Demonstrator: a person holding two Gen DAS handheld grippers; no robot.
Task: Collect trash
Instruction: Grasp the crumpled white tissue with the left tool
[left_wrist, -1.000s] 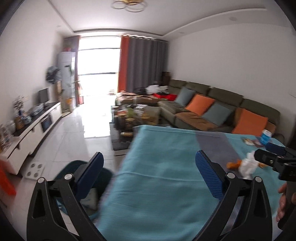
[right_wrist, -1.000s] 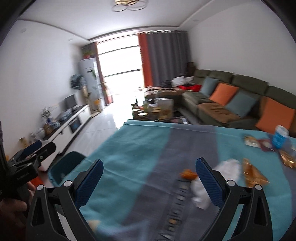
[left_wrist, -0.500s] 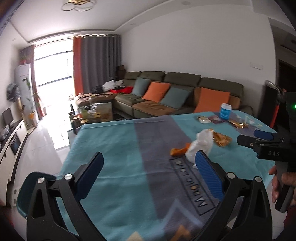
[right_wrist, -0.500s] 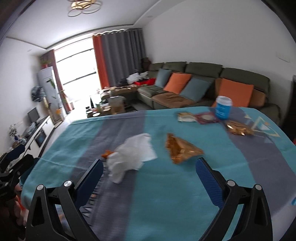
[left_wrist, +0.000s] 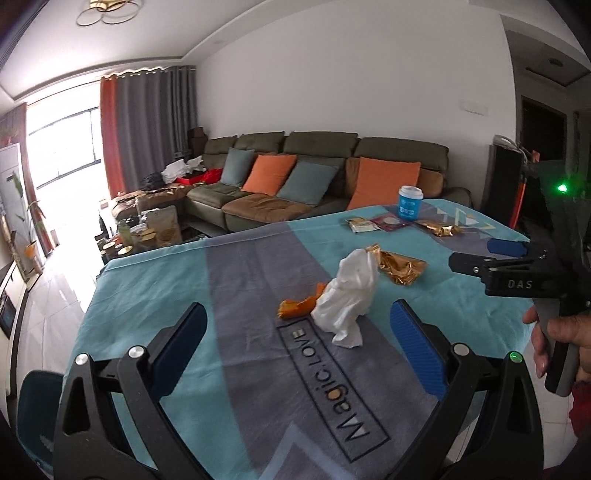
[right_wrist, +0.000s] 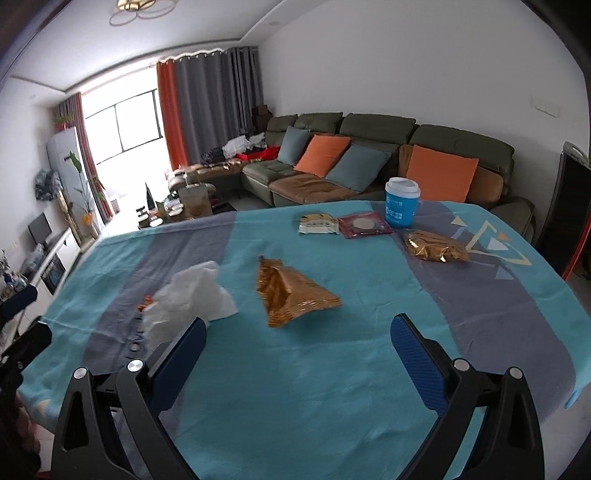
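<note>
While both claws hang wide open and empty over the tablecloth (right_wrist: 332, 369), I see the left gripper (left_wrist: 295, 332) framing the crumpled tissue (left_wrist: 349, 295) at 12 o'clock, not touching. Right gripper (right_wrist: 299, 347) has the gold wrapper (right_wrist: 291, 295) at 12, tissue at 10. Since half a second ago both views have closed in on the trash; grip unchanged.

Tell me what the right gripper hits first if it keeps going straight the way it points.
Most likely the gold snack bag, which lies ahead between the open right gripper fingers on the tablecloth; depth is uncertain.
</note>
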